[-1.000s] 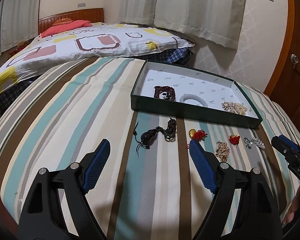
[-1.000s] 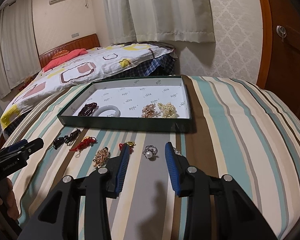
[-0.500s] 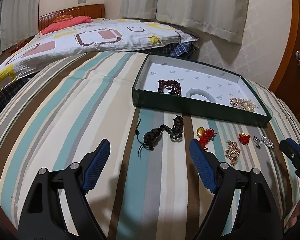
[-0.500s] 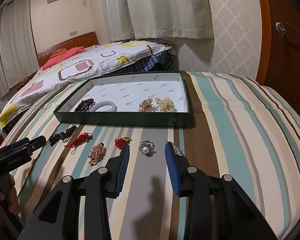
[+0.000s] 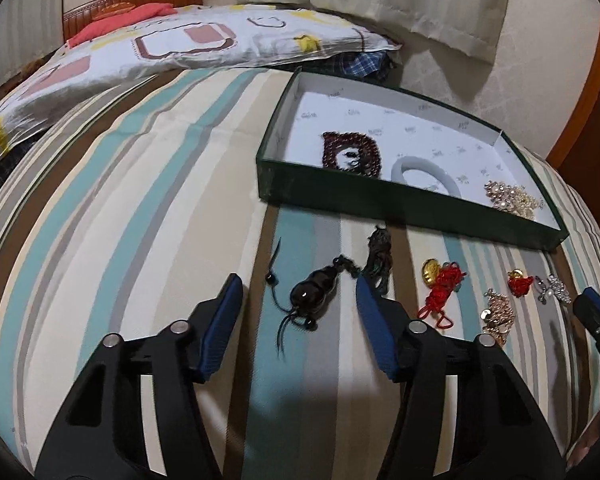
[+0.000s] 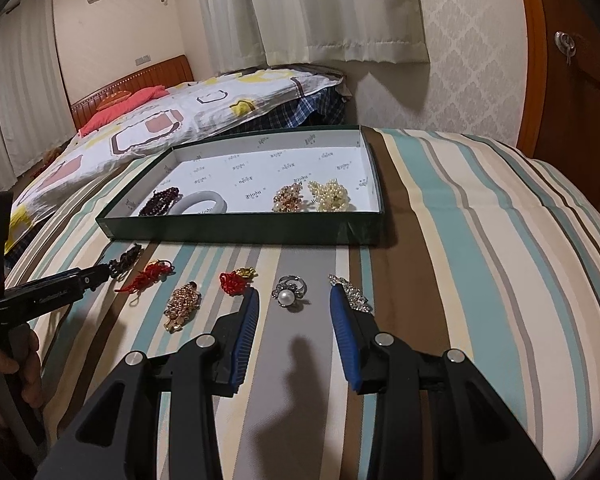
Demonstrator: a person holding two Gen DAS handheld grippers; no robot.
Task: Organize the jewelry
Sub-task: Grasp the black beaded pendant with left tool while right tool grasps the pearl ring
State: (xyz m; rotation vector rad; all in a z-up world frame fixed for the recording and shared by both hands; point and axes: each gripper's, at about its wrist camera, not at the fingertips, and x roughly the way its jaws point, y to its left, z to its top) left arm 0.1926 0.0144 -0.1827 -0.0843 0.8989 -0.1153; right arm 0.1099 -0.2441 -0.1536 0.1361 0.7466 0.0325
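A green tray (image 5: 340, 194) (image 6: 240, 230) on the striped bedspread holds a dark red bead bracelet (image 5: 350, 154), a white bangle (image 5: 424, 168), a gold brooch (image 6: 290, 198) and pearls (image 6: 330, 196). In front of it lie a dark gourd pendant with cord (image 5: 314, 292), a red knot charm (image 5: 440, 286), a gold brooch (image 6: 182, 306), a small red charm (image 6: 236, 280), a pearl ring (image 6: 288, 294) and a crystal piece (image 6: 350, 294). My left gripper (image 5: 298, 292) is open around the dark pendant. My right gripper (image 6: 294, 300) is open around the pearl ring.
A second bed with a patterned quilt (image 5: 160, 44) stands behind on the left. Curtains (image 6: 320, 8) and a wooden door (image 6: 572, 64) are at the back right. The bedspread falls away at its edges on both sides.
Both grippers have moved forward and down toward the row of jewelry. The dark pendant now lies between the left fingers, the pearl ring between the right fingers.
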